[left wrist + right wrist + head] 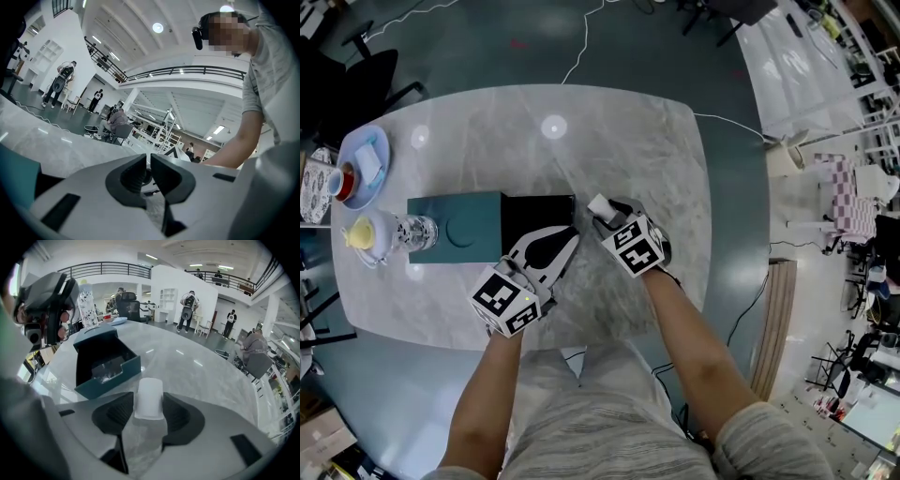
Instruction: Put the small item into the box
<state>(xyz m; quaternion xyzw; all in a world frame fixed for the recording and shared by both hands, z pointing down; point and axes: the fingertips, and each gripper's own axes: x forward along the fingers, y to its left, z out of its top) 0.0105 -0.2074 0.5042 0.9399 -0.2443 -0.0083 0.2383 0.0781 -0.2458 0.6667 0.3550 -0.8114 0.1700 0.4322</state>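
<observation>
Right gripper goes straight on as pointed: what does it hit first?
Likely bare table, just right of the box corner. The right gripper, shut on the white item, aims past it. Close call, depth unclear.

My left tongs (pixel 565 240) and right tongs (pixel 602 214) are white plastic with dark ribbed pads (pixel 178 416). Each carries a marker cube (pixel 504 302) of black-and-white squares. I wear a grey, finely striped short-sleeved T-shirt (pixel 609 441).

The worktop (pixel 619 159) is being viewed steeply from overhead, its box (pixel 112 377) being shared with the close right gripper view; the left is seemingly being tilted upward.
</observation>
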